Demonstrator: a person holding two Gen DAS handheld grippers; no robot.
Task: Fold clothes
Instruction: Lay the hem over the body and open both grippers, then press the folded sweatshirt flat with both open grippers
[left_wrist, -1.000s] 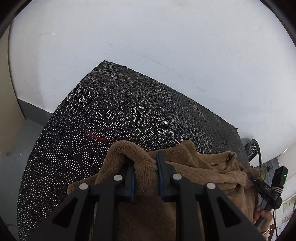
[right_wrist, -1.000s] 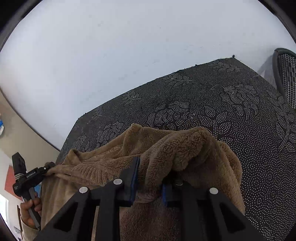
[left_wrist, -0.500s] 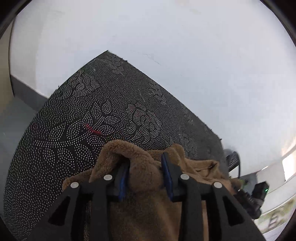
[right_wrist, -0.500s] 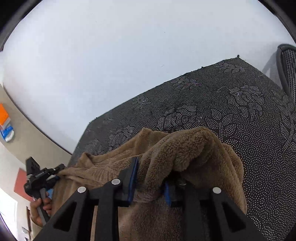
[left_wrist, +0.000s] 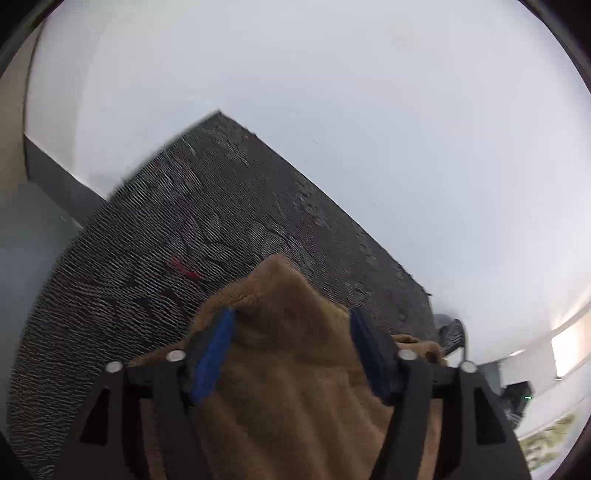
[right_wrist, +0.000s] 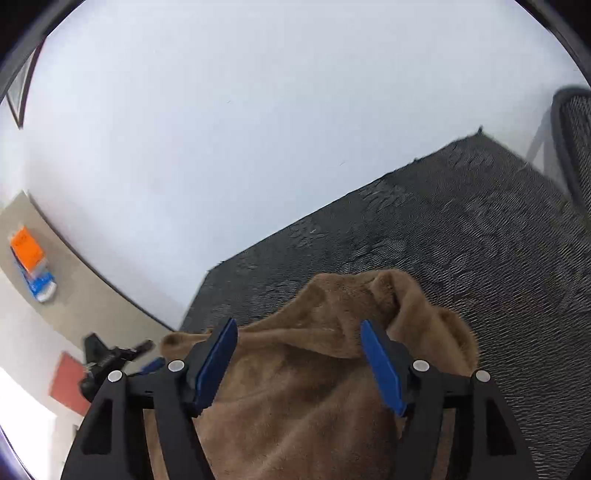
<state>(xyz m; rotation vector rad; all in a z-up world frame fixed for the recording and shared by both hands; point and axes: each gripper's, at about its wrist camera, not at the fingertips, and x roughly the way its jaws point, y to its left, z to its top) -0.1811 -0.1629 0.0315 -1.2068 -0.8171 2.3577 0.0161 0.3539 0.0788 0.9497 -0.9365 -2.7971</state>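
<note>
Both sets of jaws have just been opening; a second ago each pinched a bunch of fleece. Left gripper (left_wrist: 291, 332): jaws spread, brown fleece garment (left_wrist: 295, 387) still humped between them, pads not pressing it. Right gripper (right_wrist: 299, 345): jaws spread likewise, with the fleece (right_wrist: 314, 387) slack in the gap.

The garment lies at the near edge of the dark patterned table (left_wrist: 147, 258), piled up; its long axis seems to run left to right, from one gripper to the other.

Only the left view shows a red mark (left_wrist: 184, 267) on the cloth. Only the right view shows the orange-and-blue item (right_wrist: 31, 262) far left and the mesh chair (right_wrist: 572, 147) far right.
</note>
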